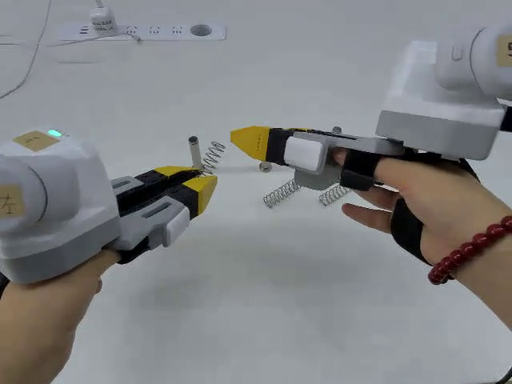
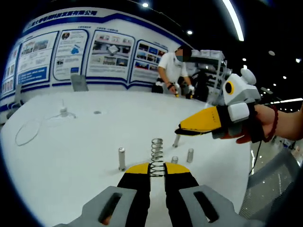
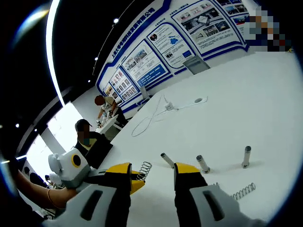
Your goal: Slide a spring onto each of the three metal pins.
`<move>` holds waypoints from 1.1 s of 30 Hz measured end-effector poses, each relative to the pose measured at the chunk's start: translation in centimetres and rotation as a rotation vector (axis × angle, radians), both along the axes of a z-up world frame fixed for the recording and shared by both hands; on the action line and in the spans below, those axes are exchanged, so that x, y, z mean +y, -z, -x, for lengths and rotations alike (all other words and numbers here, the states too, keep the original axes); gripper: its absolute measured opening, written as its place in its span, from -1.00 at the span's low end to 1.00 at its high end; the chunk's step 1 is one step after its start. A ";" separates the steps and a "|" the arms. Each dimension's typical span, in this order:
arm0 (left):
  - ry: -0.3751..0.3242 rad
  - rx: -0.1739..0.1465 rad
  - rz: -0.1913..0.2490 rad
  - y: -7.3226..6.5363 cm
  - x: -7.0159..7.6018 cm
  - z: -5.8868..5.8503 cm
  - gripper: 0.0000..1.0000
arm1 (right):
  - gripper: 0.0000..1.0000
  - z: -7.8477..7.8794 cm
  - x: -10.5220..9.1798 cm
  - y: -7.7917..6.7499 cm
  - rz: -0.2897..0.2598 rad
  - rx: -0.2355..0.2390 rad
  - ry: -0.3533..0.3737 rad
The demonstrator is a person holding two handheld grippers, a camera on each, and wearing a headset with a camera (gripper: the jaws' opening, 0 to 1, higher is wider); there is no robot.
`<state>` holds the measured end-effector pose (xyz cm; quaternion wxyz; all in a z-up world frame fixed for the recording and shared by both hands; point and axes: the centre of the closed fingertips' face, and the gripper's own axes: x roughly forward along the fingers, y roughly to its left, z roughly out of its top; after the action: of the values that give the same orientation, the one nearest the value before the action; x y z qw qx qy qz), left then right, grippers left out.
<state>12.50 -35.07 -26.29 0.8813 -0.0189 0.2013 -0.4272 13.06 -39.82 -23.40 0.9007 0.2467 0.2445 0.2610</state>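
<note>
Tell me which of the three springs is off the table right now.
The spring clamped in the yellow tips of the left hand-held gripper. The other two springs lie flat on the table beside the right hand-held gripper.

Your white bench (image 1: 264, 312) carries a white power strip (image 1: 144, 32) at its far edge, with one plug (image 1: 102, 20) seated near its left end and a thin cable (image 1: 35, 52) trailing off to the left. Beyond the bench, blue-trimmed display boards (image 2: 113, 52) line the wall — a person in a white shirt (image 2: 171, 71) stands before them at another table.
</note>
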 end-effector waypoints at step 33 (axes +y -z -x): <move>0.035 -0.002 0.111 -2.8 -0.5 1.7 -0.79 | -0.75 0.8 3.7 -1.5 -0.108 -0.030 -0.049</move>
<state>10.84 -35.55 -23.52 0.8714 -0.0641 0.1767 -0.4530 12.30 -36.08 -21.92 0.8830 0.2849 0.2224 0.2995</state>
